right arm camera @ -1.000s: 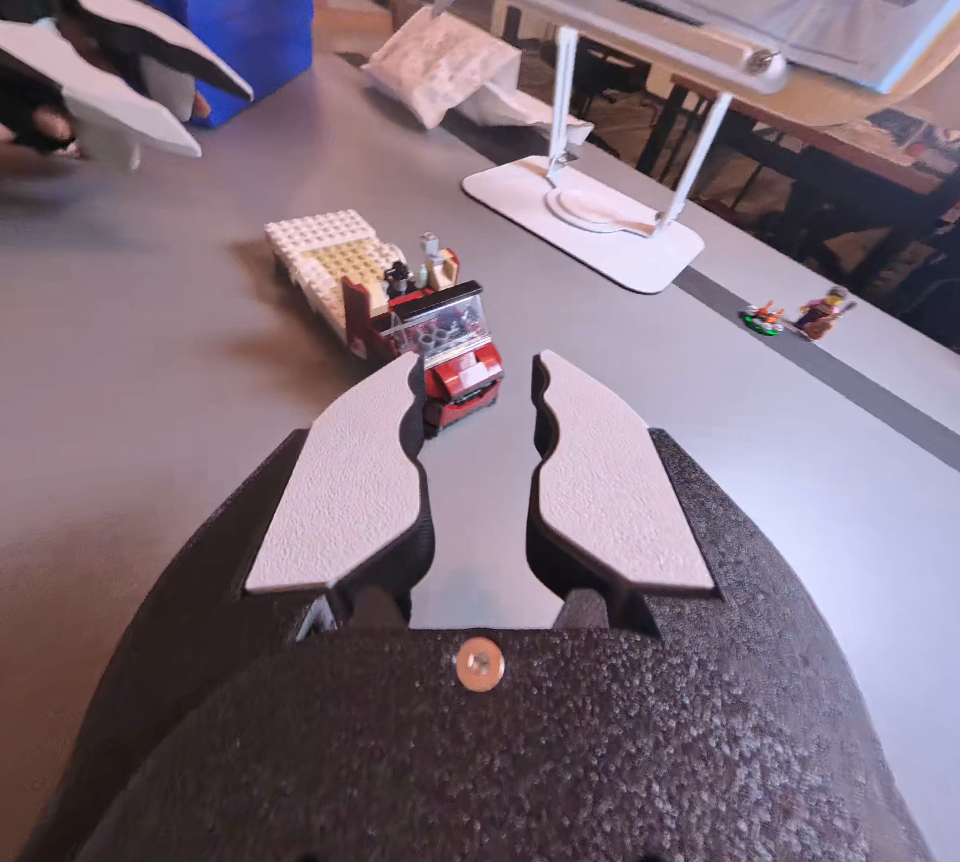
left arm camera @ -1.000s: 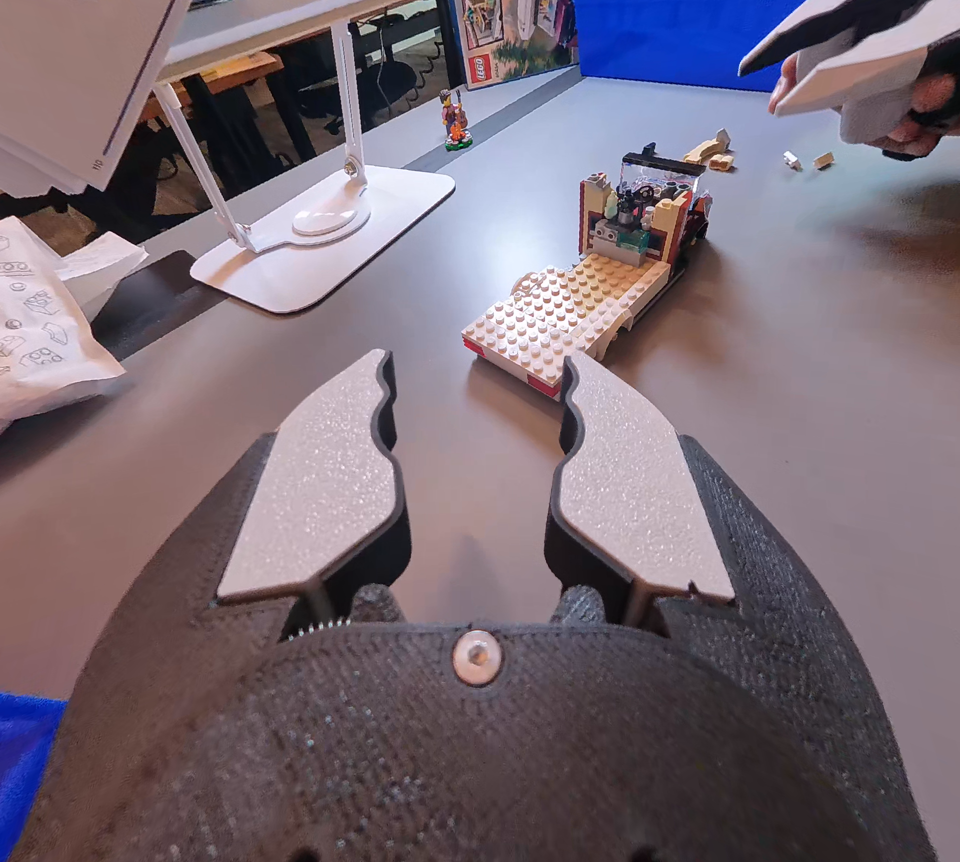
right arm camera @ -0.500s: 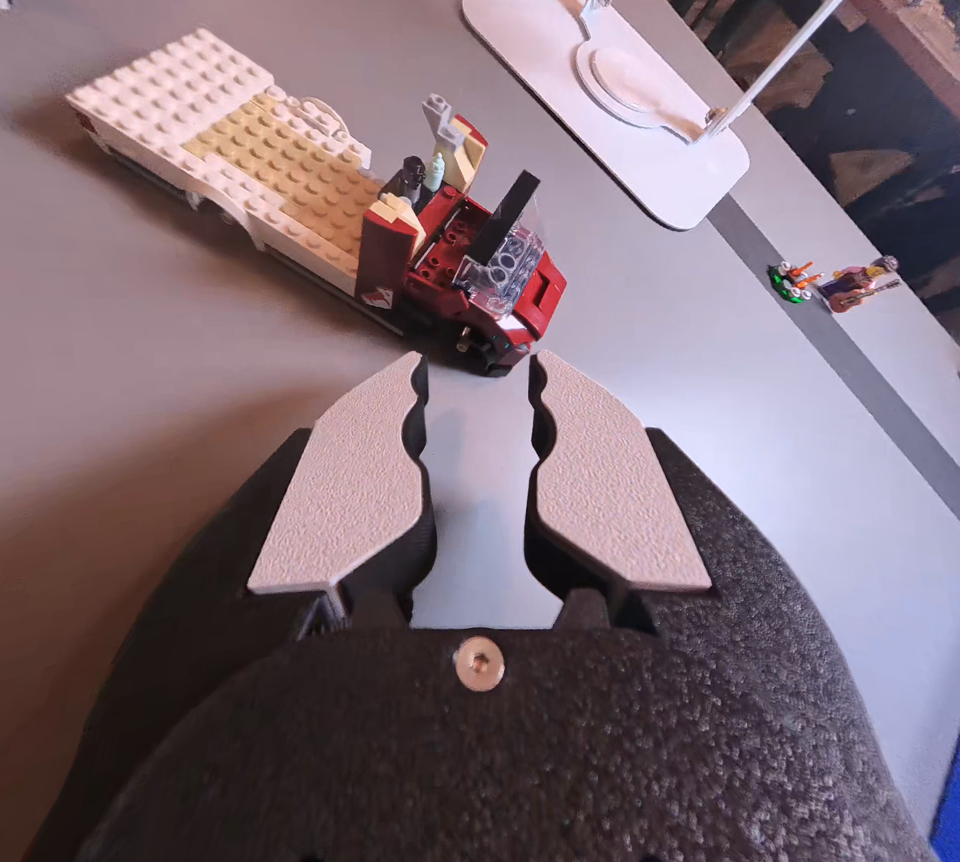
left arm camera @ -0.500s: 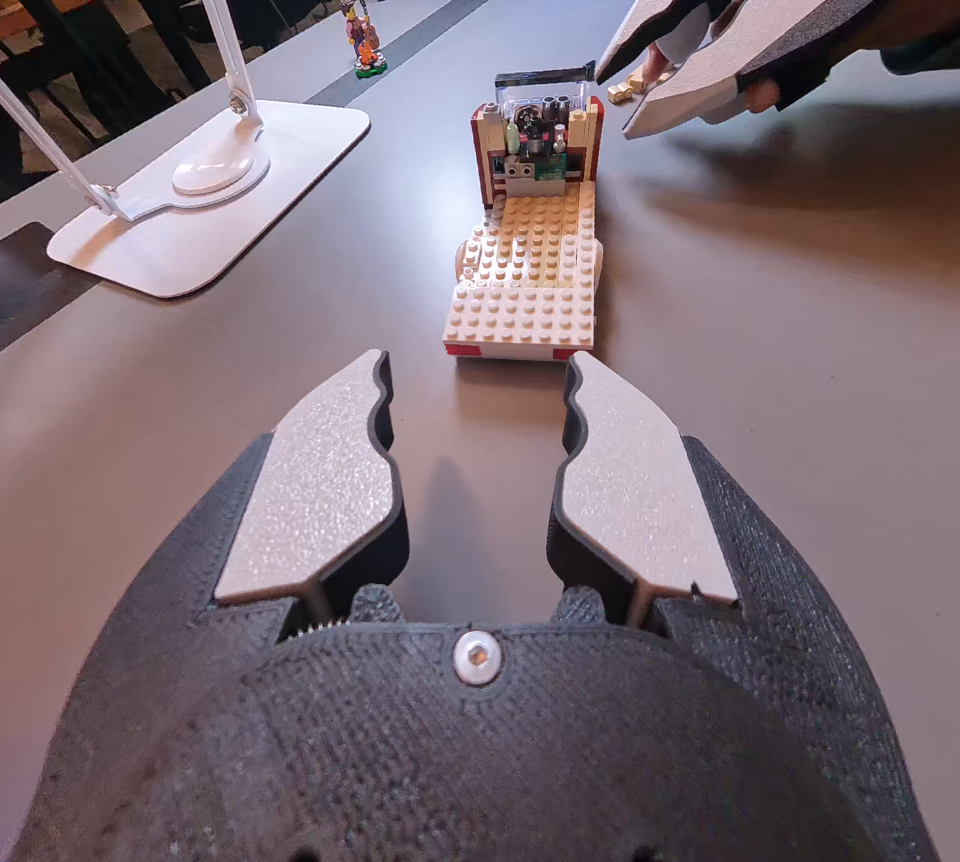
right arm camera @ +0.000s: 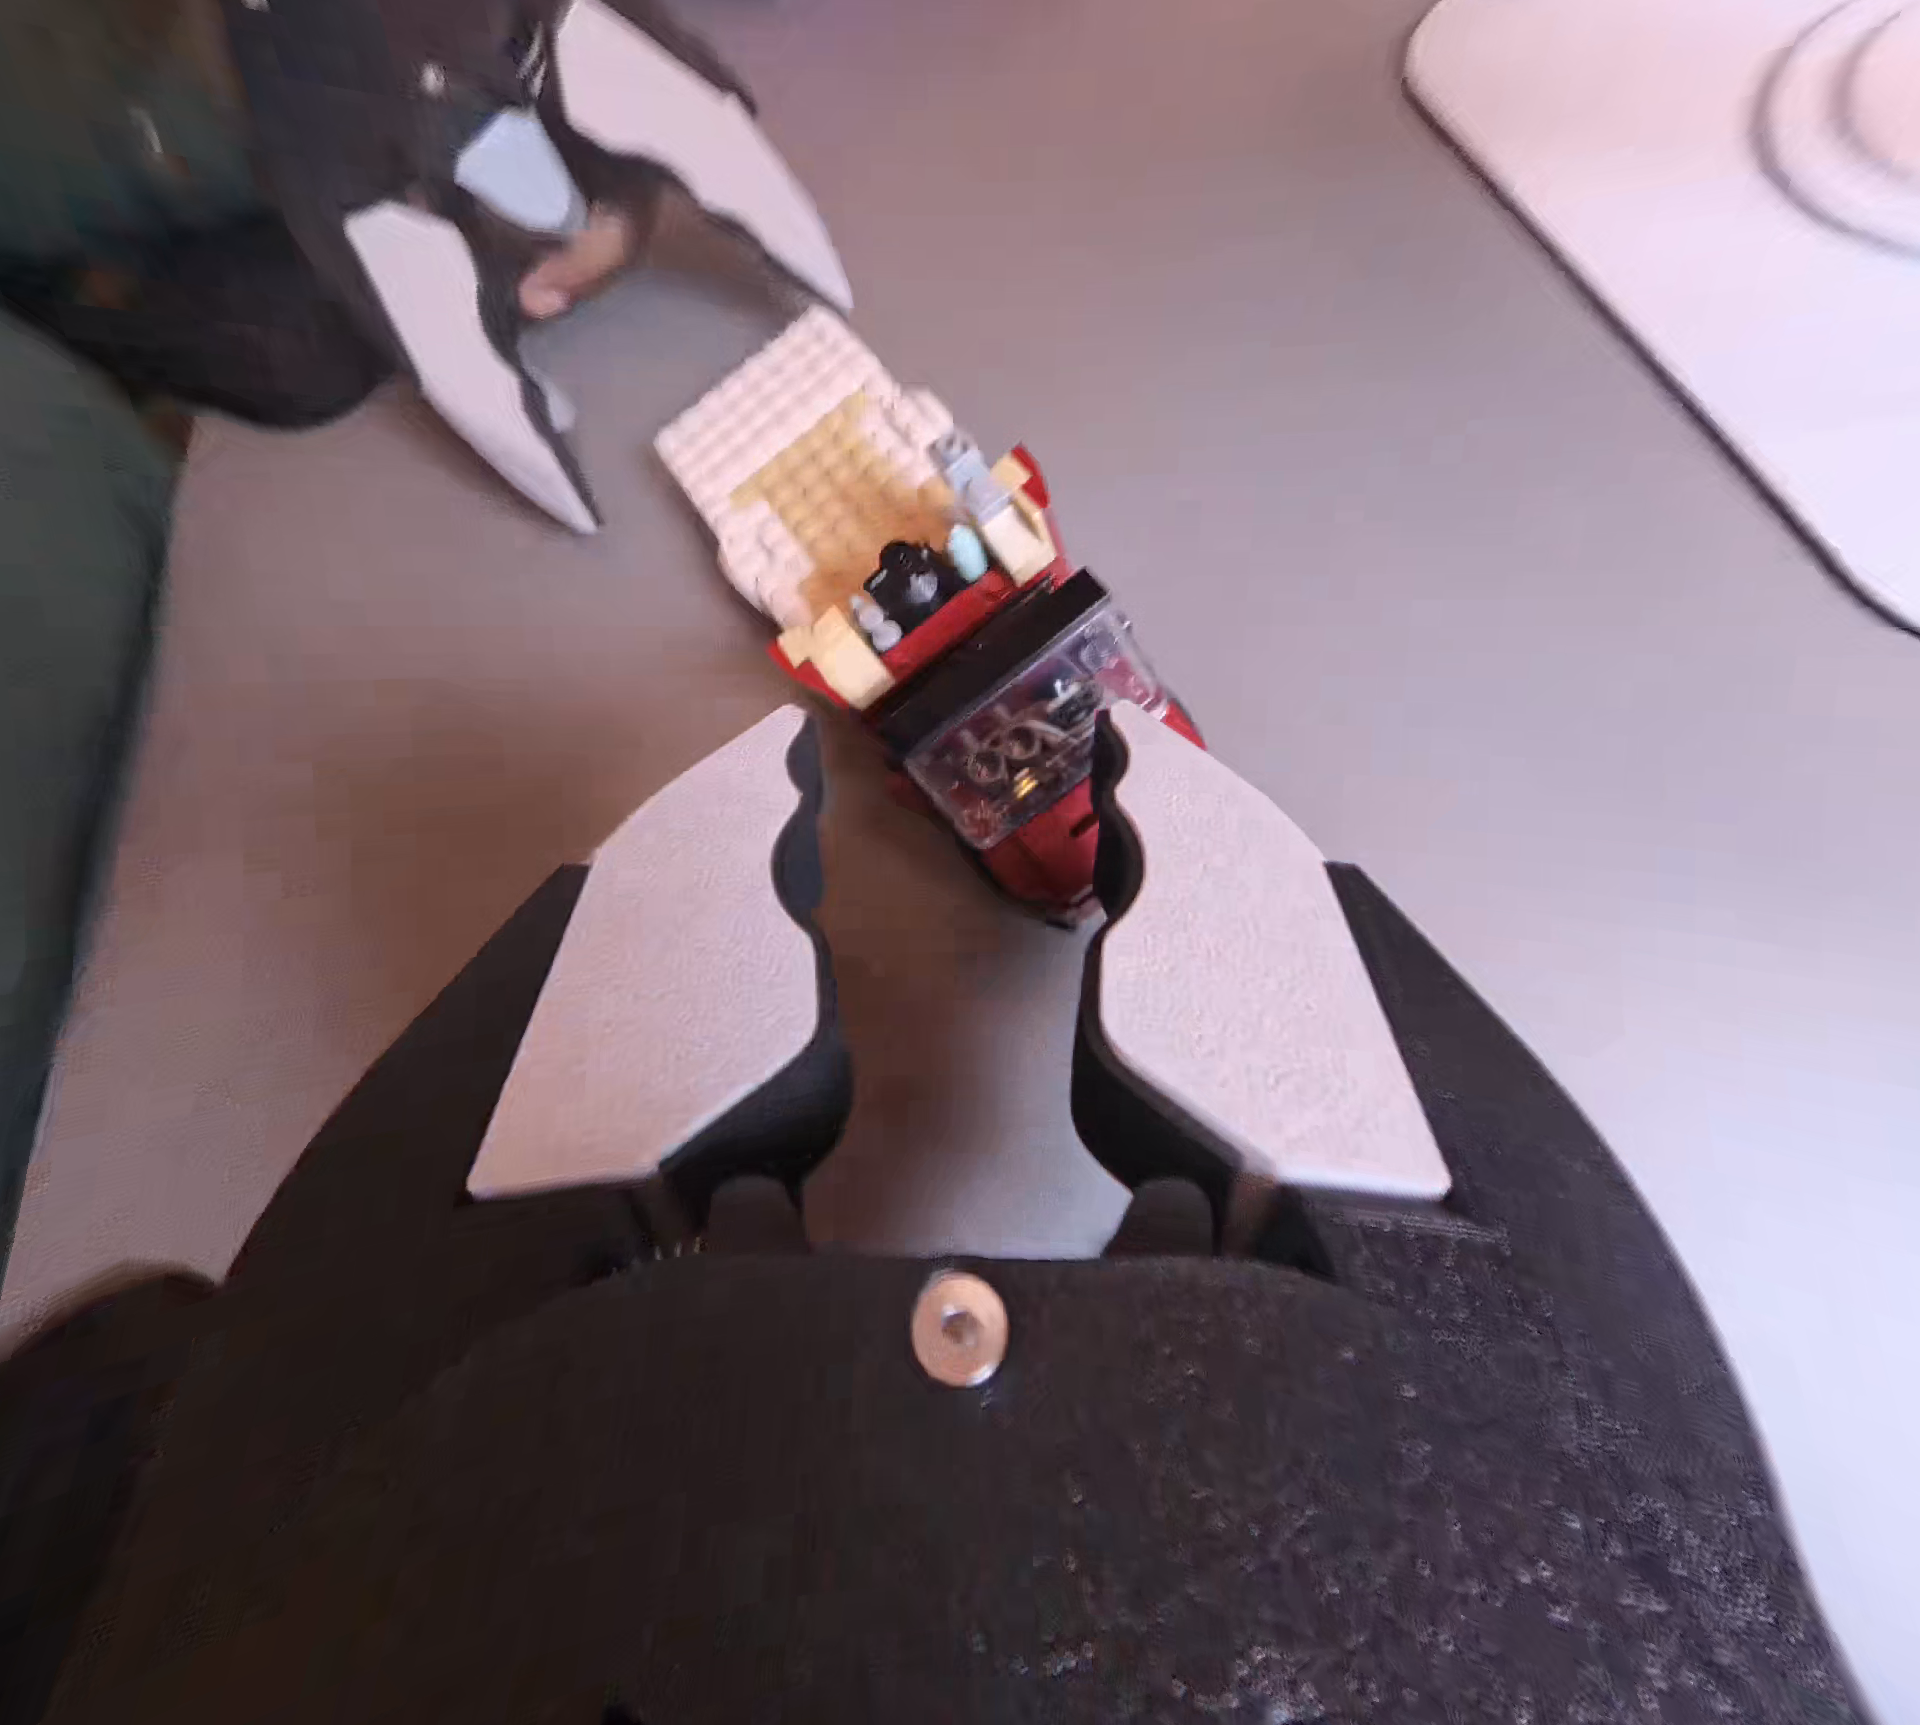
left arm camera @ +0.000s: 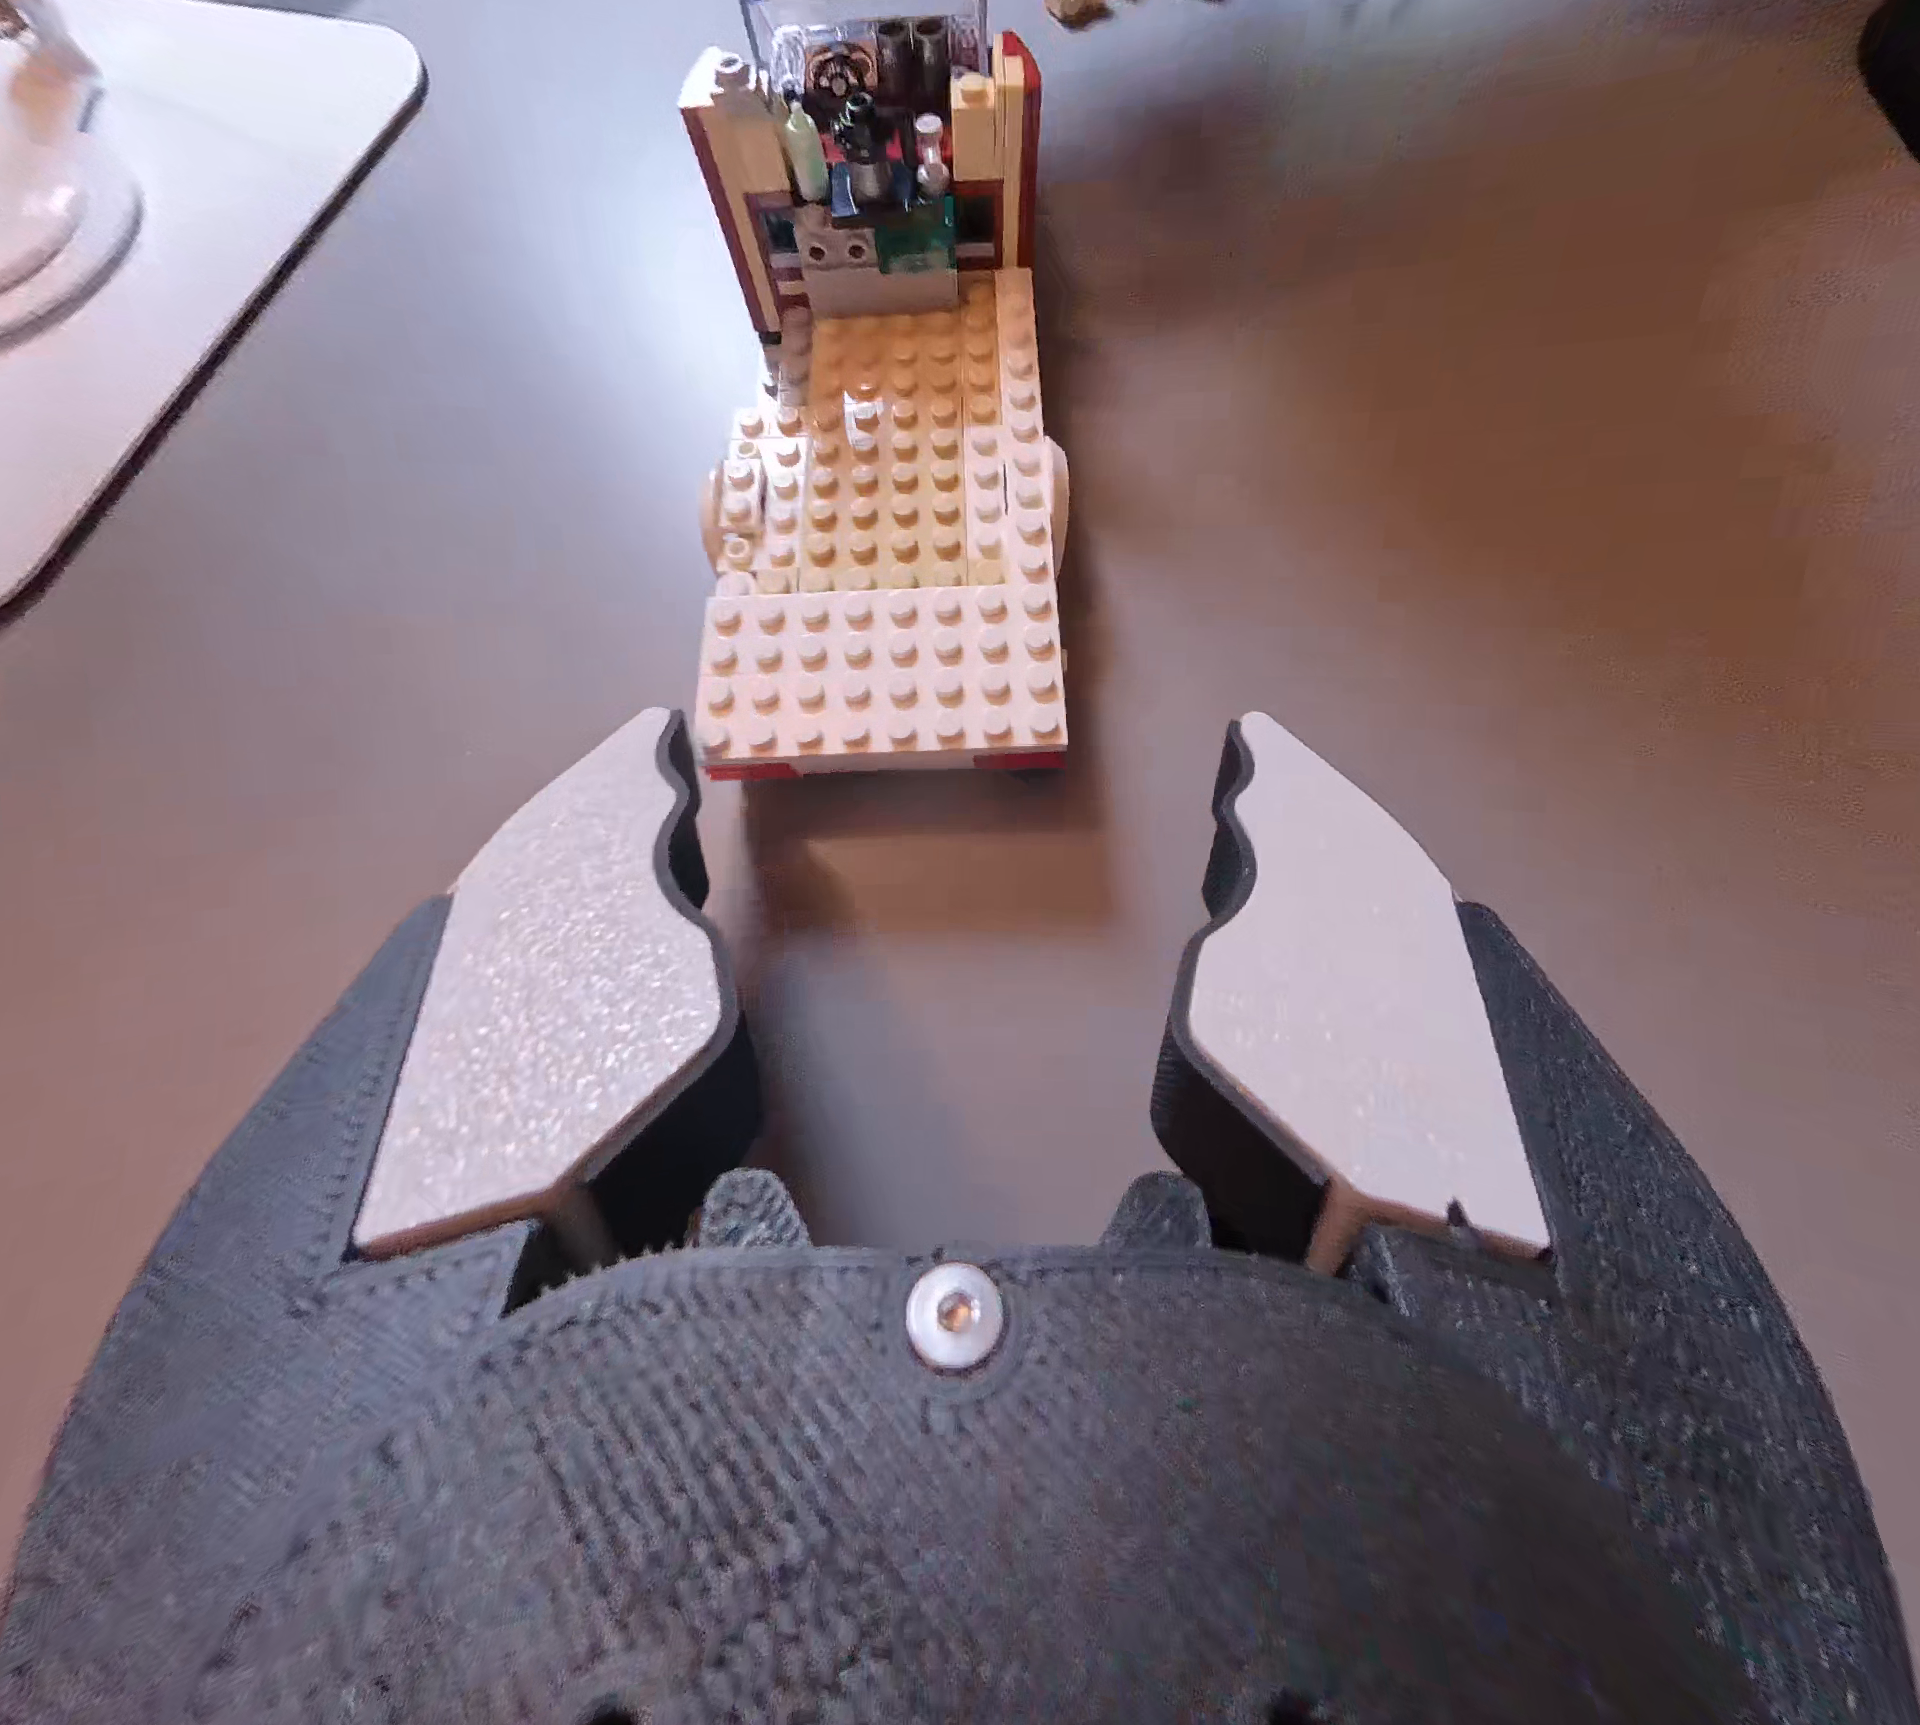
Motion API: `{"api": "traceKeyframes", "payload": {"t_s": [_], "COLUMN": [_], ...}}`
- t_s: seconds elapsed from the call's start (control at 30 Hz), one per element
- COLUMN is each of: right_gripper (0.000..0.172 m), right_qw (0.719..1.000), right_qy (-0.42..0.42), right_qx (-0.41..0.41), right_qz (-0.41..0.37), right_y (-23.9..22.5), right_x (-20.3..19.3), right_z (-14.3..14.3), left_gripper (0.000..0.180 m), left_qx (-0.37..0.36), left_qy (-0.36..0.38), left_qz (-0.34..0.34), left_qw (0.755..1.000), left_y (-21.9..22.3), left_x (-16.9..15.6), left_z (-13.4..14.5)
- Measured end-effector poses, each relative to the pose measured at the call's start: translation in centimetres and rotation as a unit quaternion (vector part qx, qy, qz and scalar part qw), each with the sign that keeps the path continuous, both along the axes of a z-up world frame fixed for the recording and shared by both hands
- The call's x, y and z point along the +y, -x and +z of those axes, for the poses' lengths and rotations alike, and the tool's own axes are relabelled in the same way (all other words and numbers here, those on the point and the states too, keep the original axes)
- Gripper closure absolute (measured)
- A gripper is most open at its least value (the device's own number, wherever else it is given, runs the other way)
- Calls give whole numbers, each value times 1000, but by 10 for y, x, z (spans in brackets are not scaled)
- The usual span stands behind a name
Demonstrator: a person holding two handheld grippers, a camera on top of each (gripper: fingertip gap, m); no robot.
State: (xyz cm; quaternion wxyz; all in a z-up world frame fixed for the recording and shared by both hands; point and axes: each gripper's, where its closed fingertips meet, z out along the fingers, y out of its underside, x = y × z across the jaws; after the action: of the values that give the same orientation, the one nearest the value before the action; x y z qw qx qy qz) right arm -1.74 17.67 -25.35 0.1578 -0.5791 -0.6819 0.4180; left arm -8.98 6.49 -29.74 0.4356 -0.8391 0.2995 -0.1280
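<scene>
Since a moment ago both claws have closed in on the brick-built truck [left arm camera: 883, 470] on the grey table [left arm camera: 1455, 532], the left gripper [left arm camera: 956, 740] spreading wide and empty behind its studded bed, the right gripper [right arm camera: 956, 730] parted, gripping nothing, around the cab, where an off-centre squeeze might pop the clear windscreen [right arm camera: 997, 740].

The brick-built truck [left arm camera: 883, 470] is glossy studded plastic with a clear shiny windscreen [right arm camera: 1023, 761]. The bench [left arm camera: 1455, 532] is smooth and matt. Both tongs [left arm camera: 956, 740] [right arm camera: 951, 730] have grainy pale pads on rough, ridged black plastic. The white stand base [left arm camera: 208, 117] looks smooth.
</scene>
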Motion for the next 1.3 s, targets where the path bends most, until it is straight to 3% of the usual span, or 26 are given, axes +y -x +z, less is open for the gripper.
{"api": "traceKeyframes", "payload": {"t_s": [0.1, 0.17, 0.23, 0.37, 0.43, 0.5, 0.6, 0.67, 0.73, 0.8, 0.93, 1.07, 1.13, 1.2, 1.3], "right_gripper": [115, 120, 123, 137, 145, 144, 141, 140, 145, 165, 165, 161, 156, 135, 132], "right_qw": [998, 995, 989, 986, 988, 976, 916, 880, 862, 844, 815, 818, 836, 840, 799], "right_qy": [-43, -89, -141, -134, -151, -186, -198, -207, -229, -259, -276, -178, -124, -93, -193], "right_qx": [-18, -21, -28, -48, -10, 54, 133, 166, 173, 165, 190, 202, 188, 153, 200], "right_qz": [33, 27, 31, 82, 36, -99, -322, -395, -417, -441, -473, -508, -500, -513, -534], "right_y": [-1, 1, -1, -18, -4, 24, 49, 61, 77, 83, 73, 51, 45, 33, 16], "right_x": [-4, -7, -13, -46, -30, 20, 114, 156, 178, 191, 199, 206, 204, 204, 196], "right_z": [-13, -15, -18, -11, 13, 55, 119, 145, 155, 154, 150, 126, 114, 105, 141], "left_gripper": [89, 103, 103, 104, 104, 100, 103, 107, 113, 116, 118, 111, 110, 111, 114], "left_qx": [19, 13, 33, 59, 48, 8, -32, -42, -18, -10, -133, -295, -310, -309, -309], "left_qy": [34, 44, 53, 40, 43, 40, -40, -104, -139, -161, -135, -108, -119, -139, -165], "left_qz": [-23, -42, -65, -112, -116, -108, -56, 3, 71, 119, 181, 236, 252, 260, 270], "left_qw": [999, 998, 996, 991, 991, 993, 997, 994, 988, 980, 965, 920, 909, 904, 897], "left_y": [0, -1, 5, 19, 22, 22, 35, 48, 64, 75, 90, 115, 126, 136, 149], "left_x": [6, 7, 2, -15, -18, -16, 5, 28, 50, 70, 106, 138, 148, 151, 151], "left_z": [-14, -14, -15, -13, -11, 3, 49, 85, 108, 123, 127, 118, 116, 119, 128]}}
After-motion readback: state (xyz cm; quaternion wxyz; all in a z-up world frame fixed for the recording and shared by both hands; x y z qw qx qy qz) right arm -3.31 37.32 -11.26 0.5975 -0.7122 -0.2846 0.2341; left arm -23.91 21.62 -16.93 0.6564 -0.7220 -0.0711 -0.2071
